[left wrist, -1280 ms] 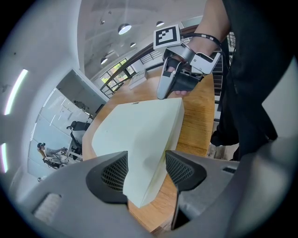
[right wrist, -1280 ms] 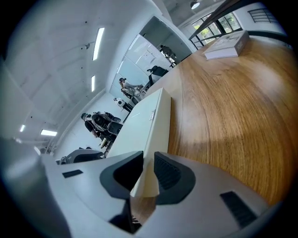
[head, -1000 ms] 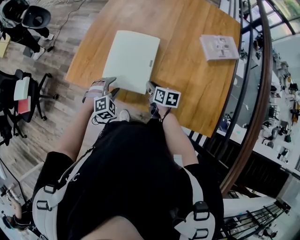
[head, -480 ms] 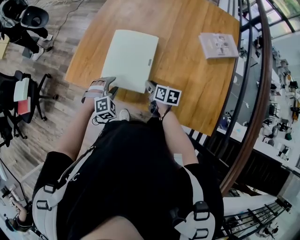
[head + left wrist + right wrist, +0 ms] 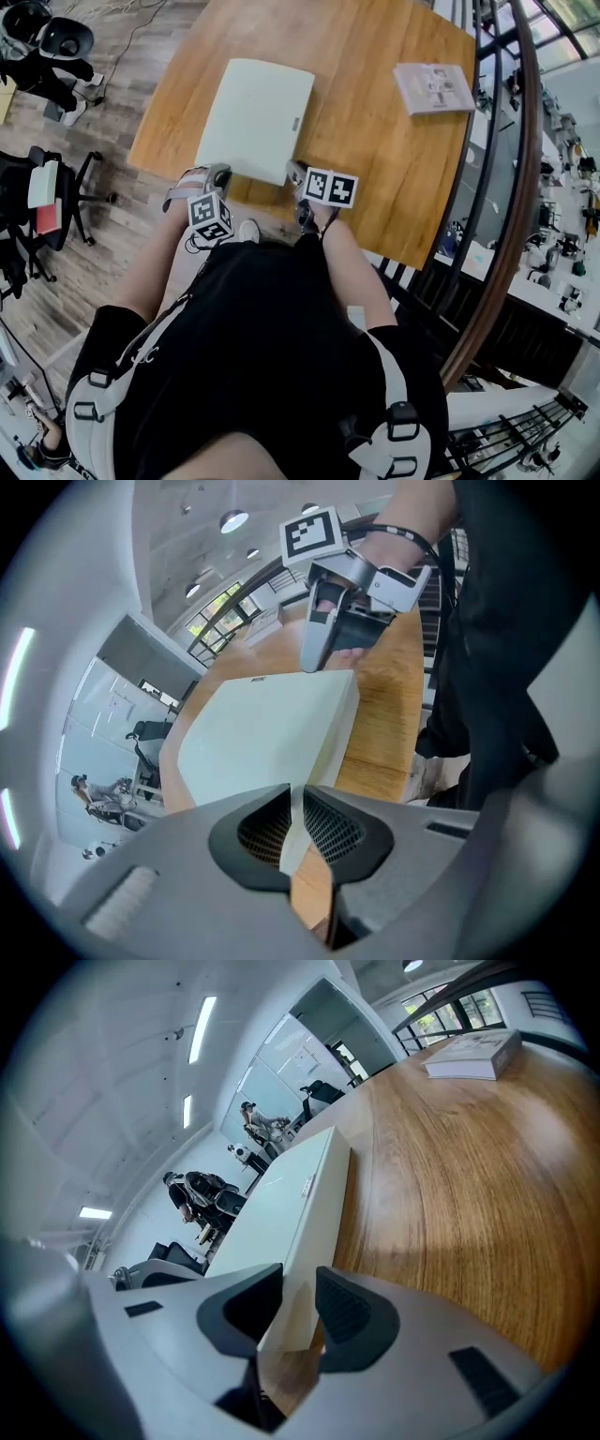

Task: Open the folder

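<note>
Item under inspection: the folder [image 5: 255, 117], pale green, lies flat and closed on the wooden table [image 5: 375, 141]. Its near short edge is close to the table's front rim, just in front of the person.

Left gripper [image 5: 294, 810]: at the folder's near left corner. Its jaws have just been closing and are now pressed onto a thin pale edge of the folder, which stands between the mesh pads (whether this is the cover alone or the full thickness cannot be told).

Right gripper [image 5: 298, 1283]: at the folder's near right corner. Its jaws have just been opening and stand spread. The corner of the folder sits between them, and a gap shows on the side of the left-hand pad.

Surroundings: a booklet [image 5: 433, 89] lies on the far right part of the table, well apart from the folder. An office chair [image 5: 47, 187] stands on the plank floor to the left of the table. The person wears black with a light strap harness [image 5: 103, 389].
</note>
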The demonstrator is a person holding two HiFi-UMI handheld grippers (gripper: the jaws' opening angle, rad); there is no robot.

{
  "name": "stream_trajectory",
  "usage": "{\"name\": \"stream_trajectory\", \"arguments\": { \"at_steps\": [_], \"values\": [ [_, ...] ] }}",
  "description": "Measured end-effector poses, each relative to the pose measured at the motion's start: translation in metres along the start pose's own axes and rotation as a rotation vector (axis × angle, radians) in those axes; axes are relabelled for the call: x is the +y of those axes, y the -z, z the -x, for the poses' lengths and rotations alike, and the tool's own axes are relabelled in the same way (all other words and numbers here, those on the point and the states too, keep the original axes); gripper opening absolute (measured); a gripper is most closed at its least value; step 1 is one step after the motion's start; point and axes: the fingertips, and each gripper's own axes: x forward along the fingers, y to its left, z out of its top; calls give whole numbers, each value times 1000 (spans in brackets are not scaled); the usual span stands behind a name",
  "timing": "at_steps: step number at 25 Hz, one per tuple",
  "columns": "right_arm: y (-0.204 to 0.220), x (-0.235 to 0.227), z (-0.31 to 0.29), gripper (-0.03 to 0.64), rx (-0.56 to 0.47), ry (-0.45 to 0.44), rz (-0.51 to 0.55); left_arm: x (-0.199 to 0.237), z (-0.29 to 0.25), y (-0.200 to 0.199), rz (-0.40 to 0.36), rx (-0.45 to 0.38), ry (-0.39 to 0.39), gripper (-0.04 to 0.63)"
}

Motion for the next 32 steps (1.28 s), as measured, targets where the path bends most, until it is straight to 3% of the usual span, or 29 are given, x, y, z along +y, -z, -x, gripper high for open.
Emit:
{"name": "stream_trajectory", "arguments": {
  "at_steps": [8, 15, 18, 26, 32],
  "values": [
    [-1, 0, -1, 112, -2, 10, 8, 19, 17, -3, 299, -124, -32, 35],
    [-3, 0, -2, 112, 4, 24, 24, 39, 32, -6, 431, -183, -94, 18],
    [-3, 0, -2, 110, 9, 29, 30, 55, 44, 6, 549, -205, -122, 12],
    [-6, 2, -2, 98, 15, 23, 23, 83, 68, 36, 740, -242, -203, 6],
    [-5, 1, -2, 98, 16, 28, 24, 106, 80, 68, 954, -272, -262, 2]
  ]
}}
